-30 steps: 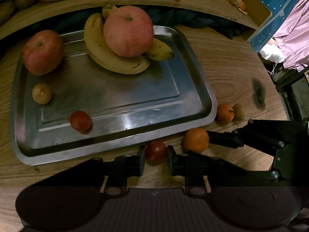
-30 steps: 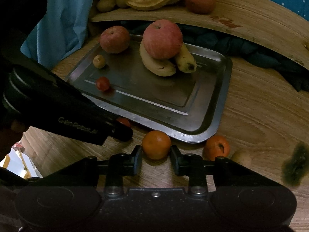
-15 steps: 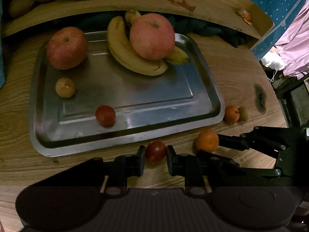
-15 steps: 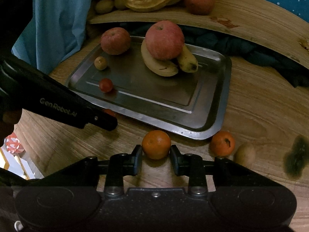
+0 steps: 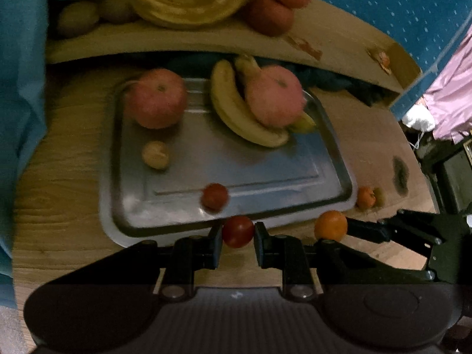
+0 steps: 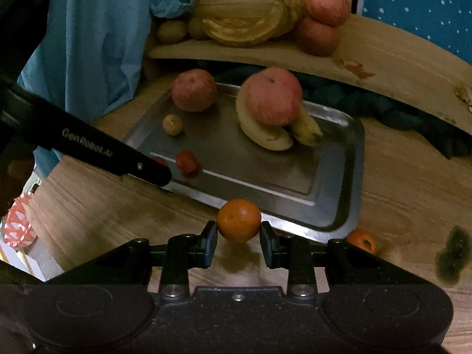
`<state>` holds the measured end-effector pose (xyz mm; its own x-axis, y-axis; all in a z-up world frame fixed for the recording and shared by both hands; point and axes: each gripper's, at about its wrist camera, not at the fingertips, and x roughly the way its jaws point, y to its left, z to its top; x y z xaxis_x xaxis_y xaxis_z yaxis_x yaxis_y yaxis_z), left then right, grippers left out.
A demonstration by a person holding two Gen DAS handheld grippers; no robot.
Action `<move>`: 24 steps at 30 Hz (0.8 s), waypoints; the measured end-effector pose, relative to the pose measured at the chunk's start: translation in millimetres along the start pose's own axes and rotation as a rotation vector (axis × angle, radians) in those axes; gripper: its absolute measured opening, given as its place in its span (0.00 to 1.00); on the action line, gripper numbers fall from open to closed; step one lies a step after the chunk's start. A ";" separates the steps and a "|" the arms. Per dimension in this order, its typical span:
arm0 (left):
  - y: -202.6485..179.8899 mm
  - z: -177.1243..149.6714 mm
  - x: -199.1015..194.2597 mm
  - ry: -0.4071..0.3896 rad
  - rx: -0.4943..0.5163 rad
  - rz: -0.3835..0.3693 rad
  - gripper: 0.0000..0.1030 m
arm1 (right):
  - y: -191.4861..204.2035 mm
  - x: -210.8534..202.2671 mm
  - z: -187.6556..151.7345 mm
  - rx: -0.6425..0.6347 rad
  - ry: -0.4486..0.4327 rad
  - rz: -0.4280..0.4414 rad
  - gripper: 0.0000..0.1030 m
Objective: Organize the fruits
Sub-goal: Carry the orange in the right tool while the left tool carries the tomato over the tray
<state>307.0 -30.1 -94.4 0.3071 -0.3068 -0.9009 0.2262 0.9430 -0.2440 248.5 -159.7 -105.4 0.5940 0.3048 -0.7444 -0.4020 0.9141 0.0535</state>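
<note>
My left gripper (image 5: 237, 234) is shut on a small red tomato (image 5: 237, 231), held just above the near rim of the steel tray (image 5: 330, 135). My right gripper (image 6: 239, 230) is shut on an orange (image 6: 239, 219), lifted over the tray's (image 6: 348, 177) near edge. The tray holds two red apples (image 5: 156, 98) (image 5: 274, 100), bananas (image 5: 236, 112), a small yellowish fruit (image 5: 155, 155) and another tomato (image 5: 214, 196). In the right wrist view the left gripper (image 6: 160, 166) reaches over the tray's near left rim, partly hiding its tomato.
A small orange fruit (image 6: 361, 240) and a greenish one beside it lie on the wooden table right of the tray. A raised wooden shelf (image 6: 383, 56) behind carries apples, bananas and kiwis. Blue cloth (image 6: 97, 38) hangs at the left.
Both grippers have risen off the table with their fruits and moved forward toward the tray; the views now tilt higher, showing more of the shelf.
</note>
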 end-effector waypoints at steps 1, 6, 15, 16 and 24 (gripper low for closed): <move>4.1 0.6 -1.6 -0.005 -0.004 0.003 0.24 | 2.7 0.3 1.9 -0.001 -0.004 -0.002 0.32; 27.4 4.8 -7.4 -0.029 -0.021 0.018 0.24 | 16.3 3.9 14.6 -0.005 -0.031 -0.013 0.32; 55.6 16.8 -7.1 -0.052 -0.015 0.014 0.25 | 32.8 15.2 35.4 -0.019 -0.059 -0.037 0.32; 57.6 18.5 -6.0 -0.052 -0.014 0.014 0.25 | 32.8 15.8 36.7 -0.017 -0.061 -0.042 0.32; 69.4 33.7 7.5 -0.029 0.006 -0.004 0.25 | 32.4 27.5 48.7 0.007 -0.059 -0.077 0.32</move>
<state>356.2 28.7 -106.0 0.3324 -0.3143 -0.8892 0.2329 0.9410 -0.2455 285.7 -108.6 -91.7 0.6635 0.2483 -0.7057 -0.3487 0.9372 0.0020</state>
